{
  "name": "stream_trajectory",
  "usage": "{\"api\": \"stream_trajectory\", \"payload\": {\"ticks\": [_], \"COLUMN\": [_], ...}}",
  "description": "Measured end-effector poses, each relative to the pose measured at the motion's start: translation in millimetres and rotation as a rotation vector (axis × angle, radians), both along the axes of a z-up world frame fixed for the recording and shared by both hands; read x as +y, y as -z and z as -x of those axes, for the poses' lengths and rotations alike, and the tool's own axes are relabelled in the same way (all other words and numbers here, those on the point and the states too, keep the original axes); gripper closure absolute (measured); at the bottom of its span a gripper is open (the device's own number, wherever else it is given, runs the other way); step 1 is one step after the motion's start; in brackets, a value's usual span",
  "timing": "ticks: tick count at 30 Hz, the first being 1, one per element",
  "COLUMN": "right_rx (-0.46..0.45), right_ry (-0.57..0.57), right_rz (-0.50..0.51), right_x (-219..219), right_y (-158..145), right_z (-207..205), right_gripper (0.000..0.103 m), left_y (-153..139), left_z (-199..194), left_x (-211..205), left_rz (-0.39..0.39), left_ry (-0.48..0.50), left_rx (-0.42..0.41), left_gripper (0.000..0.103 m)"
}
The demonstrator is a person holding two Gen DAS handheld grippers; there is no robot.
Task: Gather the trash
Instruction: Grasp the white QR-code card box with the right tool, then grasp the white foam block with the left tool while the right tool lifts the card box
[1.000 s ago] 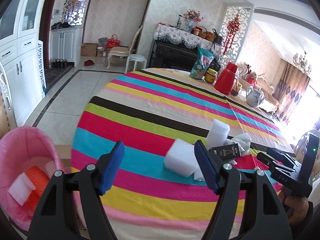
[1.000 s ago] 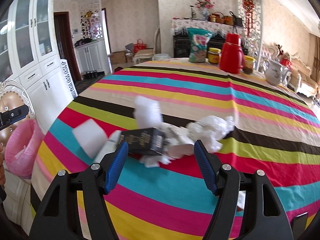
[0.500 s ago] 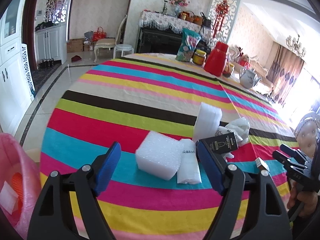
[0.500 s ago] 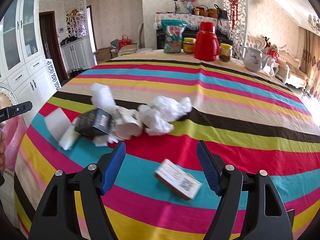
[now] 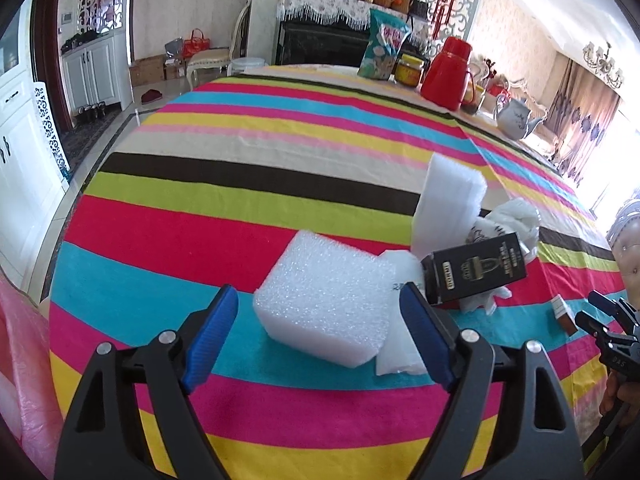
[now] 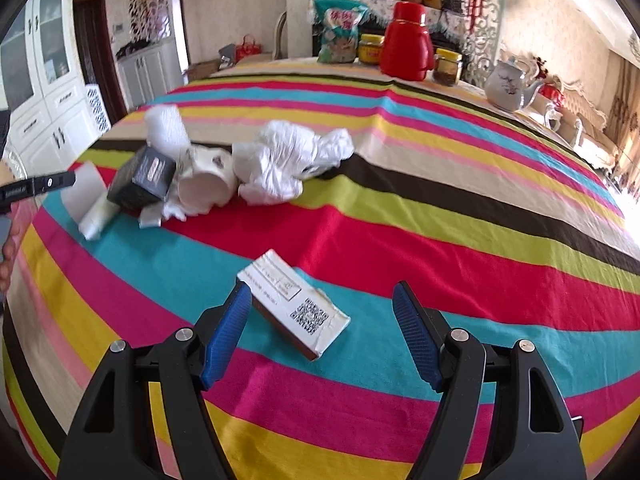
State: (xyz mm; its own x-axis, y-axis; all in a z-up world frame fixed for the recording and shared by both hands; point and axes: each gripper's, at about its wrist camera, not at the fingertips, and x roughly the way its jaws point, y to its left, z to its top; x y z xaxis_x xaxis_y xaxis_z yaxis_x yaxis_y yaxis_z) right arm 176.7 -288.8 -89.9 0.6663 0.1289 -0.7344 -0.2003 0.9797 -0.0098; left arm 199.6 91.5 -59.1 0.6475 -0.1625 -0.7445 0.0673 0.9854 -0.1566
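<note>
My left gripper (image 5: 318, 322) hangs with its jaws spread, and they have just been opening wider; the white foam block (image 5: 326, 300) sits on the striped tablecloth (image 5: 240, 216) between the blue pads, untouched. A folded white wrapper (image 5: 396, 344) lies against the block, partly hidden behind my right-hand pad. The pink bin bag (image 5: 20, 360) is cut off at the frame edge, so I cannot see inside it. The black box (image 5: 474, 274) leans on the pile and covers the cup there; only my right camera shows that white paper cup (image 6: 206, 188) lying on its side beside the crumpled white plastic (image 6: 288, 160). My right gripper (image 6: 322, 334) is also spread, jaws having just eased apart, the small white carton (image 6: 294, 306) lying flat between them, close to one pad; contact is unclear.
</note>
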Motion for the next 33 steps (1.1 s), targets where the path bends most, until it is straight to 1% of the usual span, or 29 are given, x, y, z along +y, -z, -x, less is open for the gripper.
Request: {"api": "stream_trajectory", "payload": {"ticks": [6,8,10,13,16,18,19,20,25,29,33], "right_rx": [0.043,0.057,0.071,0.094,0.101,0.103,0.102,0.101,0.099,0.076,0.048], "right_ry": [-0.021,-0.026,-0.027,-0.013,-0.006,-0.008,-0.006,-0.004,0.000,0.011,0.018], "right_rz": [0.015,0.015,0.007,-0.014,-0.018,-0.020,-0.022,-0.023,-0.025,-0.034,-0.042], "right_x": [6,7,6,3,2,2,2,2,1,0,2], "right_y": [9,12,15,18,19,18,18,17,17,12,4], "right_z": [-11,-14,-16,-19,-21,-21,-21,-21,-20,-17,-13], "right_gripper": [0.035,0.041,0.046,0.057,0.059,0.063,0.065,0.066,0.067,0.067,0.067], "left_y": [7,9,11,10,13,14,14,15,16,14,6], "left_z": [-10,-13,-16,-15,-18,-19,-18,-18,-15,-11,-5], "left_x": [-3,-4,-4,-3,-4,-4,-4,-3,-8,-9,-7], "left_rz": [-0.019,-0.021,-0.022,-0.027,-0.035,-0.037,-0.038,-0.039,-0.075,-0.072,-0.054], "left_ry": [0.020,0.026,0.033,0.047,0.062,0.069,0.071,0.074,0.096,0.094,0.067], "left_rx": [0.020,0.026,0.031,0.035,0.046,0.050,0.052,0.054,0.057,0.052,0.023], "left_gripper": [0.023,0.023,0.023,0.023,0.024,0.025,0.027,0.031,0.033,0.034,0.034]}}
